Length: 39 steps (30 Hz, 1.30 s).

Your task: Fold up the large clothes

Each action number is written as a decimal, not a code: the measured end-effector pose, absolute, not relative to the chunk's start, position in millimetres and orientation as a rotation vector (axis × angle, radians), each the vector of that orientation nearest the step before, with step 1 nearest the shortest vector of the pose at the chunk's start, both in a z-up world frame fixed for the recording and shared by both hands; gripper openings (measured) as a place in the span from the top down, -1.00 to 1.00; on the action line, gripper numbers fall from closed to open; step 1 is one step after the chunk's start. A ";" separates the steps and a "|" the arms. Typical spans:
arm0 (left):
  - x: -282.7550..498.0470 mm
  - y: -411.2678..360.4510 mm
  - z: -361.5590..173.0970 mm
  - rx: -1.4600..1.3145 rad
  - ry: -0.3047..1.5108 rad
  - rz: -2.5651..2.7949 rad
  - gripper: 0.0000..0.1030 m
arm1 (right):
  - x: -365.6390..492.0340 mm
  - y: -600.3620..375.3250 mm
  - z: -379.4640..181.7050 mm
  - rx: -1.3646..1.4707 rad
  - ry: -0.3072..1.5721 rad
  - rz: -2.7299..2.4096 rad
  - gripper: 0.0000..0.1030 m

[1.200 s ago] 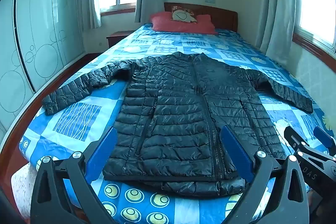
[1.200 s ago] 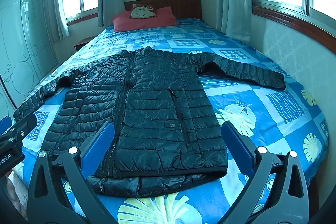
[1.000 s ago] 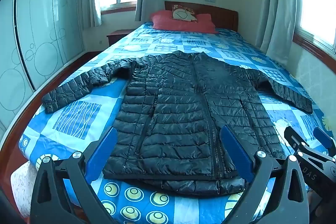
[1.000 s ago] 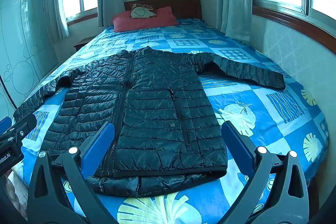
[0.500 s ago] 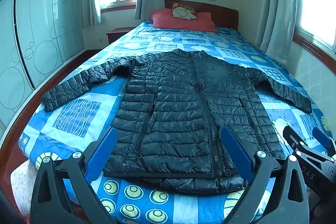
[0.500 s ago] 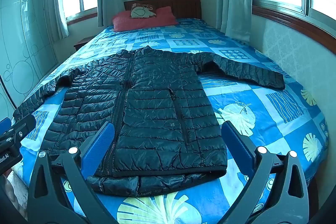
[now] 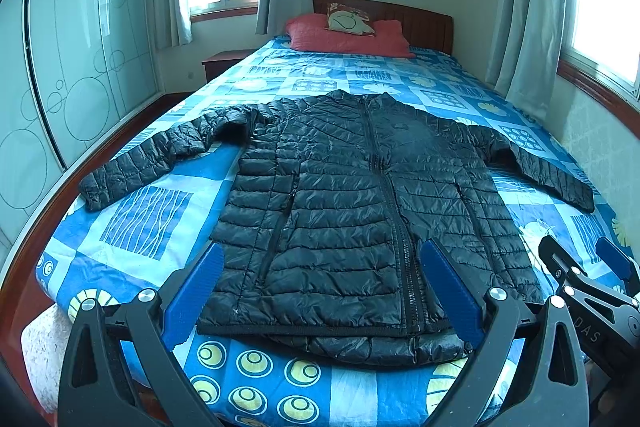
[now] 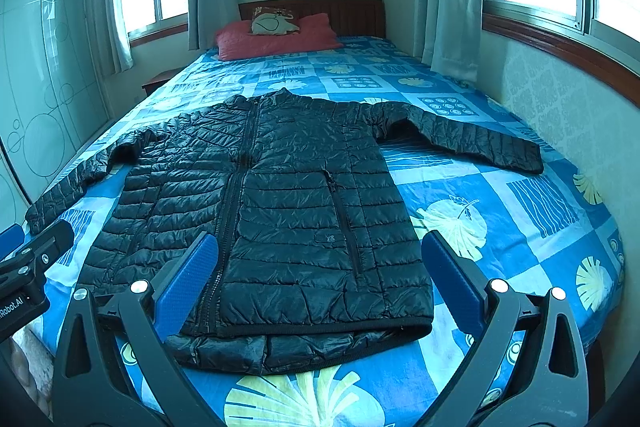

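Note:
A black quilted puffer jacket (image 7: 352, 211) (image 8: 280, 203) lies flat and zipped on the bed, collar toward the headboard, both sleeves spread out to the sides. Its hem sits near the foot of the bed, with the back layer sticking out below the front. My left gripper (image 7: 320, 287) hovers open above the hem, holding nothing. My right gripper (image 8: 320, 275) is open too, over the hem's right half. Each gripper shows at the edge of the other's view.
The bed (image 7: 132, 227) carries a blue patterned sheet, with red pillows (image 7: 344, 35) at the wooden headboard. A glass-front wardrobe (image 7: 72, 59) stands on the left, a nightstand (image 7: 220, 63) beside it. Curtained windows and a wall (image 8: 560, 99) close the right side.
Both grippers have stayed nearly still; the left wrist view has crept slightly nearer and lower toward the jacket. The jacket has not moved.

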<state>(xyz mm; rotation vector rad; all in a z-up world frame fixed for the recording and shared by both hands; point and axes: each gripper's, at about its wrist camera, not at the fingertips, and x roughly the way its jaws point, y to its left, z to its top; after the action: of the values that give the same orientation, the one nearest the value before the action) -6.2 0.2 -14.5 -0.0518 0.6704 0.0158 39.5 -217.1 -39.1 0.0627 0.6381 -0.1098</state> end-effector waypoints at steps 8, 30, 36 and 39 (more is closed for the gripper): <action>-6.2 0.6 -16.3 -0.051 0.679 0.014 -0.90 | 39.2 -214.5 -38.9 0.061 0.641 -0.110 -0.96; -5.7 0.4 -17.1 -0.048 0.687 0.017 -0.90 | 39.9 -212.1 -39.2 0.058 0.641 -0.112 -0.96; -7.3 0.9 -19.8 -0.048 0.688 0.019 -0.90 | 40.1 -211.9 -39.1 0.056 0.641 -0.113 -0.96; -6.8 1.1 -19.5 -0.048 0.689 0.018 -0.90 | 39.9 -212.0 -39.1 0.057 0.641 -0.113 -0.96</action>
<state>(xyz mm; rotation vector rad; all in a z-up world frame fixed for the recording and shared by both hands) -6.8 1.1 -19.5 -0.0480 0.6894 0.0183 39.9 -212.0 -39.1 0.0569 0.6409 -0.1133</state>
